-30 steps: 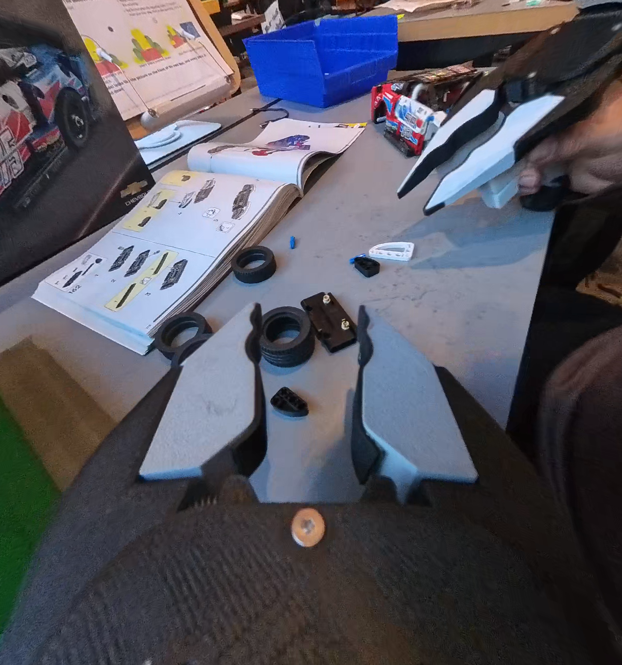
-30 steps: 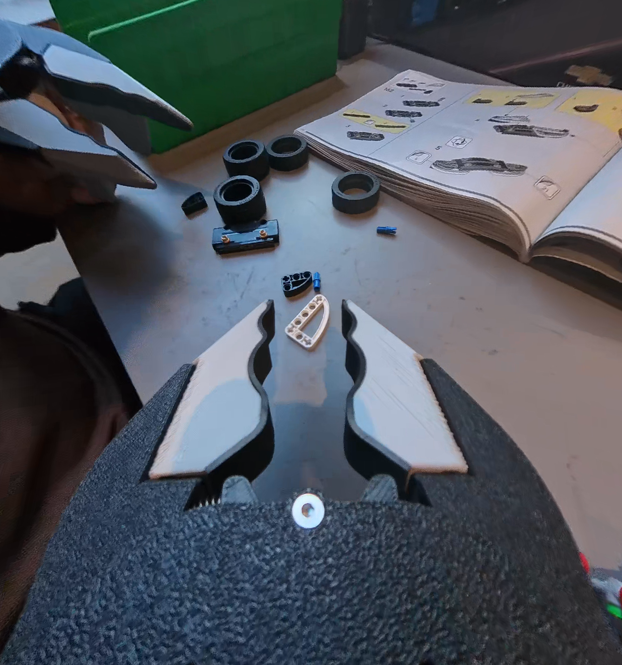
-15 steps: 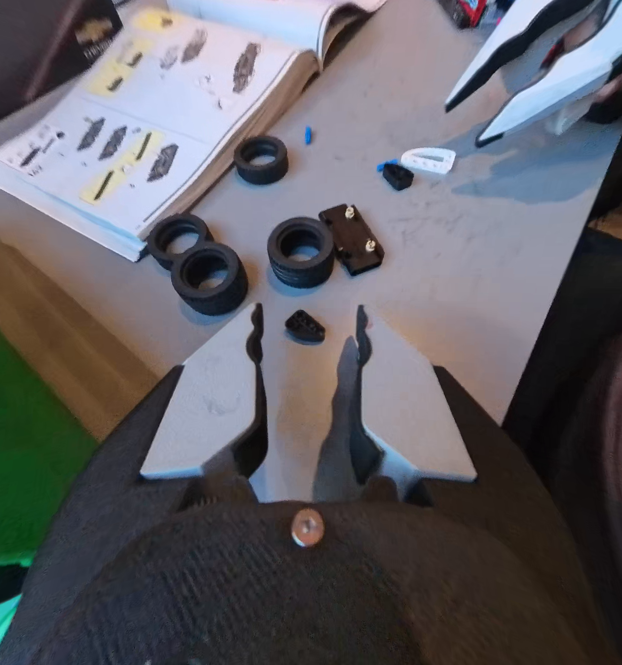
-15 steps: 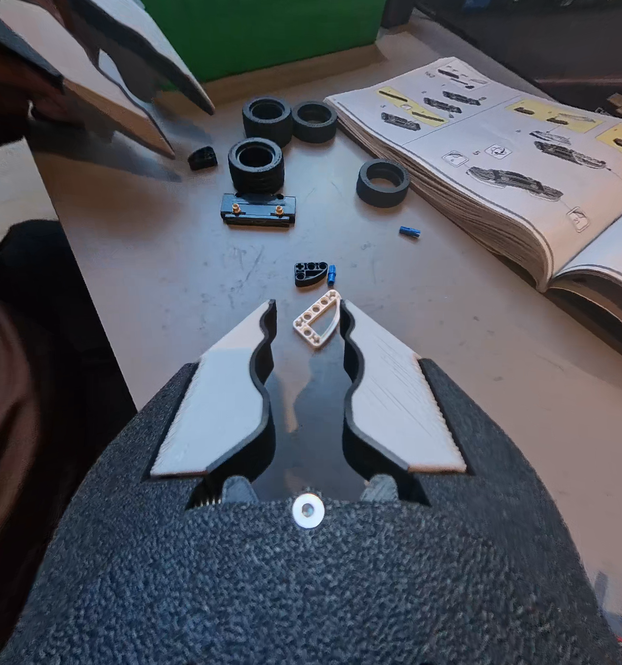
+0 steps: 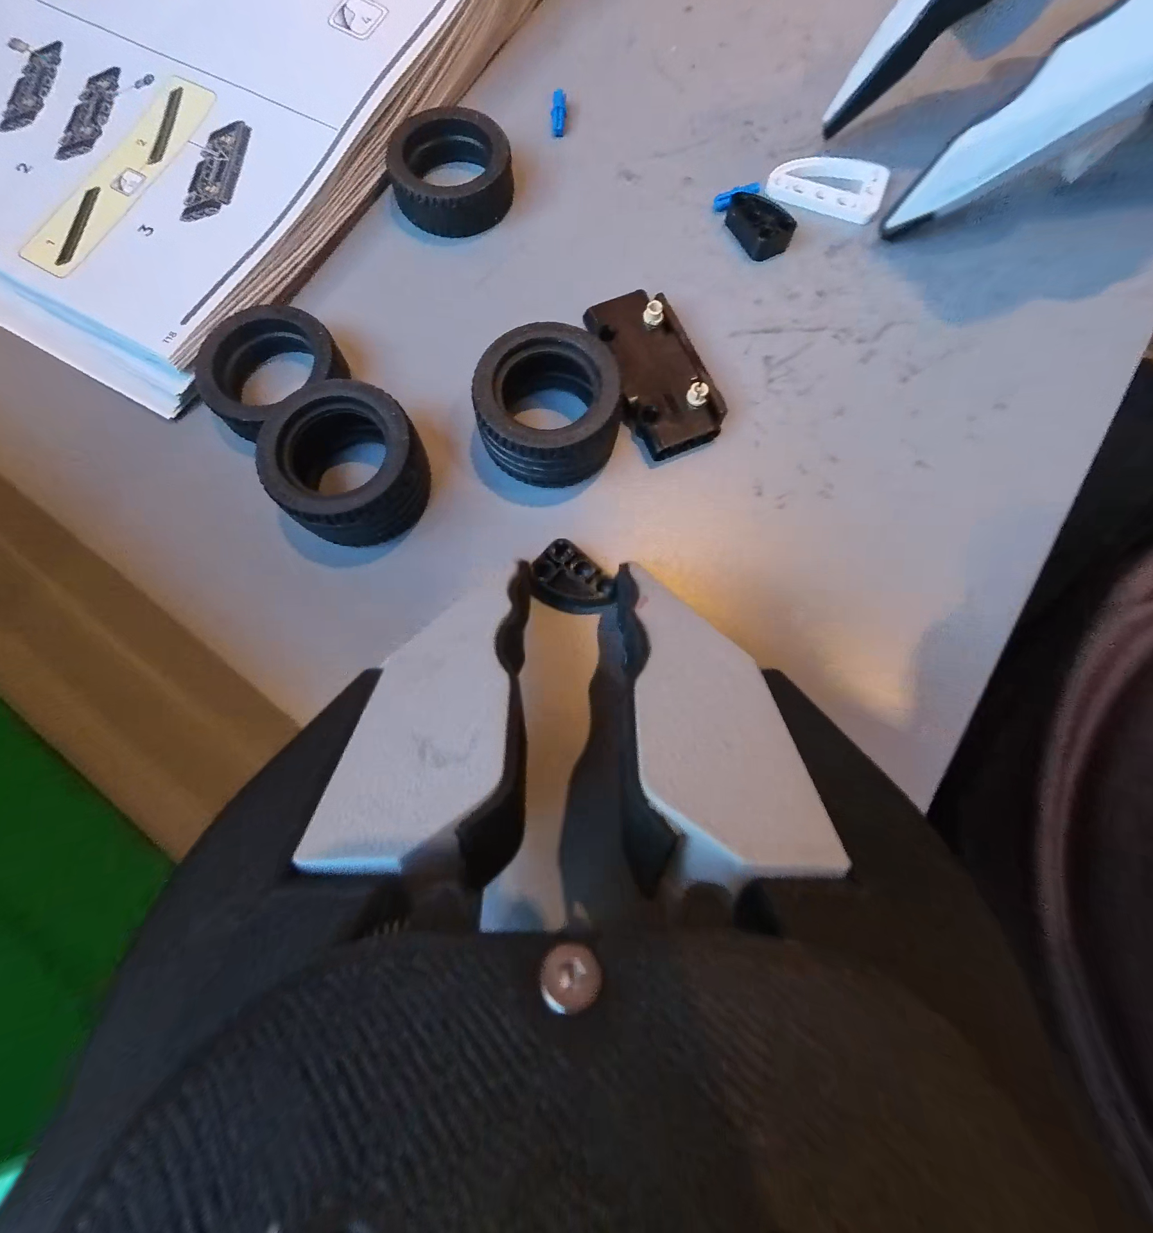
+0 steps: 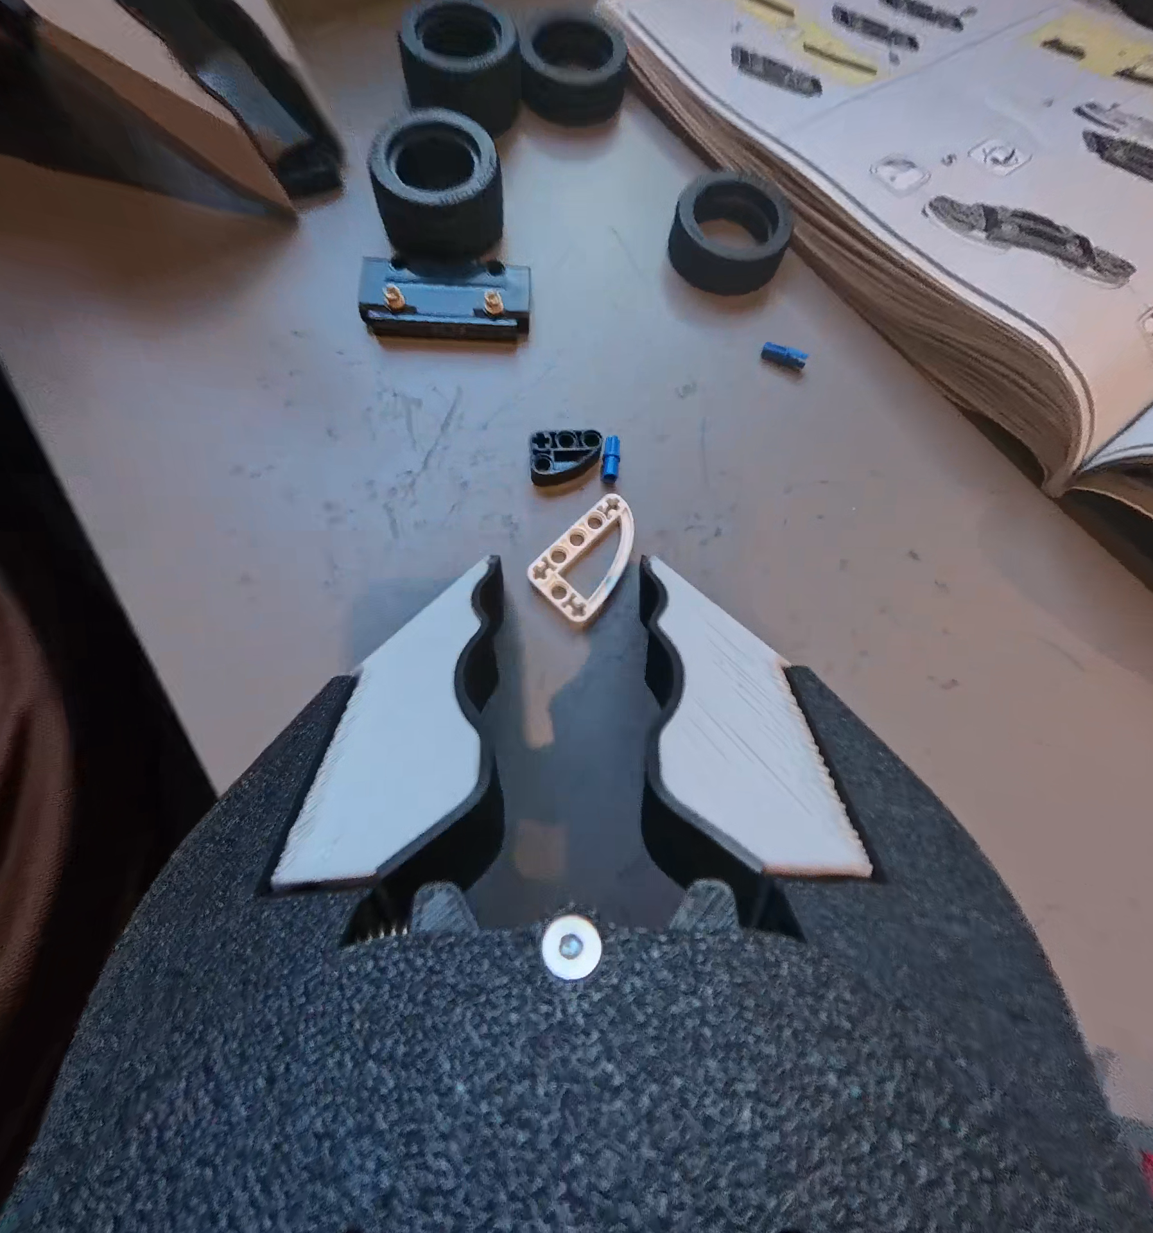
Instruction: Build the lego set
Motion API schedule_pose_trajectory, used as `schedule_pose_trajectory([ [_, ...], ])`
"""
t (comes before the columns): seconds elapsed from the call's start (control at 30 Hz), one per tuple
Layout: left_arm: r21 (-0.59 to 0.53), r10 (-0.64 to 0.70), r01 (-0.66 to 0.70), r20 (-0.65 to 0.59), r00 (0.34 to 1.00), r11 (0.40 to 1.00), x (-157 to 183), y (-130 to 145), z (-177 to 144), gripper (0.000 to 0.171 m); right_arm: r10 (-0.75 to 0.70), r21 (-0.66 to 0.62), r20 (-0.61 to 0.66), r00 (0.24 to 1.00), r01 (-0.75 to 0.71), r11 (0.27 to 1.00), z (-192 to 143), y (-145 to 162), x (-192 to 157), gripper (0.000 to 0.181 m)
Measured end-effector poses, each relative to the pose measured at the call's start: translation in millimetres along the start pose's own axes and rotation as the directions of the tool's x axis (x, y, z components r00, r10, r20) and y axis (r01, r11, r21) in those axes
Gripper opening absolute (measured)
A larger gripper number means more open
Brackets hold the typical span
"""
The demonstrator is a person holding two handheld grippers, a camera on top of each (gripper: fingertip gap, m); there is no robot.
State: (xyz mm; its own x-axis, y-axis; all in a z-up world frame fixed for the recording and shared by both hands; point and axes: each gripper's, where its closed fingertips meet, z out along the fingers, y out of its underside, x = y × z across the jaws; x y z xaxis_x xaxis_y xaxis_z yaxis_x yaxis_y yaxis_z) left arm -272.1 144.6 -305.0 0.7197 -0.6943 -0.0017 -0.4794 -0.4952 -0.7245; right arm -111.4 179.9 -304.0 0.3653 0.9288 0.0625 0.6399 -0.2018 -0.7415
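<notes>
Black small curved liftarm (image 5: 570, 579) now sits pinched between the left gripper (image 5: 572, 587) tips; a second ago it lay clear of wider-spread fingers, so the pick is underway, piece apparently not yet off the grey table (image 5: 827, 467). Right gripper (image 6: 570, 584) has dropped closer, fingers spread and empty, straddling the white curved liftarm (image 6: 580, 567). Tyres (image 5: 546, 405), black pinned block (image 5: 657, 377) and instruction booklet (image 5: 160, 133) untouched. Likely next: lift, then mate pieces.

1. Four black tyres (image 5: 450, 172) (image 5: 264, 369) (image 5: 342, 462) (image 5: 546, 406).
2. Two small black curved pieces (image 5: 568, 578) (image 5: 759, 227).
3. Two blue pins (image 5: 558, 113) (image 6: 610, 459).
4. One white curved frame piece (image 6: 583, 569).
5. One black block with two pegs (image 5: 655, 373).
6. One open instruction booklet (image 5: 160, 133).
</notes>
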Motion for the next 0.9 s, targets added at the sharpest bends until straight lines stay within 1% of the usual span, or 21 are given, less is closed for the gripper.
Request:
schedule_pose_trajectory([
  [0.1, 0.000, 0.006, -0.006, -0.012, 1.000, 1.000, 9, 2, -2, 0.023, -0.002, -0.020, -0.021, 1.000, 0.002, 1.000, 4, 0, 6, 0.032],
  [0.17, 0.001, 0.017, -0.017, -0.024, 1.000, 1.000, 13, 3, -3, 0.023, 0.027, -0.022, -0.006, 1.000, -0.027, 0.999, 5, 0, 9, 0.035],
  [0.23, 0.001, 0.025, -0.025, -0.041, 0.999, 1.000, 16, 3, -3, 0.024, 0.059, -0.024, -0.009, 0.998, -0.059, 0.998, 6, 1, 16, 0.034],
  [0.3, 0.002, 0.037, -0.037, -0.058, 0.998, 0.999, 20, 3, -3, 0.025, 0.066, -0.024, -0.051, 0.997, -0.067, 0.997, 6, 2, 28, 0.027],
  [0.4, 0.004, 0.049, -0.049, -0.092, 0.995, 0.999, 25, 2, -3, 0.029, 0.111, -0.024, -0.093, 0.990, -0.113, 0.993, 7, 2, 45, 0.033],
  [0.47, 0.005, 0.065, -0.065, -0.112, 0.992, 0.998, 29, 2, -2, 0.029, 0.125, -0.021, -0.149, 0.981, -0.129, 0.991, 6, 3, 60, 0.032],
  [0.53, 0.005, 0.086, -0.085, -0.114, 0.990, 0.996, 32, 0, 0, 0.029, 0.128, -0.018, -0.165, 0.978, -0.133, 0.991, 6, 4, 66, 0.031],
  [0.6, 0.007, 0.105, -0.105, -0.123, 0.987, 0.994, 36, -2, 1, 0.026, 0.126, -0.006, -0.162, 0.979, -0.129, 0.992, 6, 2, 67, 0.027],
  [0.8, 0.011, 0.134, -0.134, -0.149, 0.980, 0.991, 46, -8, 8, 0.025, 0.137, 0.109, -0.140, 0.981, -0.122, 0.987, -6, -11, 65, 0.026],
  [0.9, 0.016, 0.151, -0.151, -0.140, 0.979, 0.988, 47, -8, 8, 0.026, 0.114, 0.115, -0.131, 0.985, -0.099, 0.988, -6, -12, 62, 0.027],
])
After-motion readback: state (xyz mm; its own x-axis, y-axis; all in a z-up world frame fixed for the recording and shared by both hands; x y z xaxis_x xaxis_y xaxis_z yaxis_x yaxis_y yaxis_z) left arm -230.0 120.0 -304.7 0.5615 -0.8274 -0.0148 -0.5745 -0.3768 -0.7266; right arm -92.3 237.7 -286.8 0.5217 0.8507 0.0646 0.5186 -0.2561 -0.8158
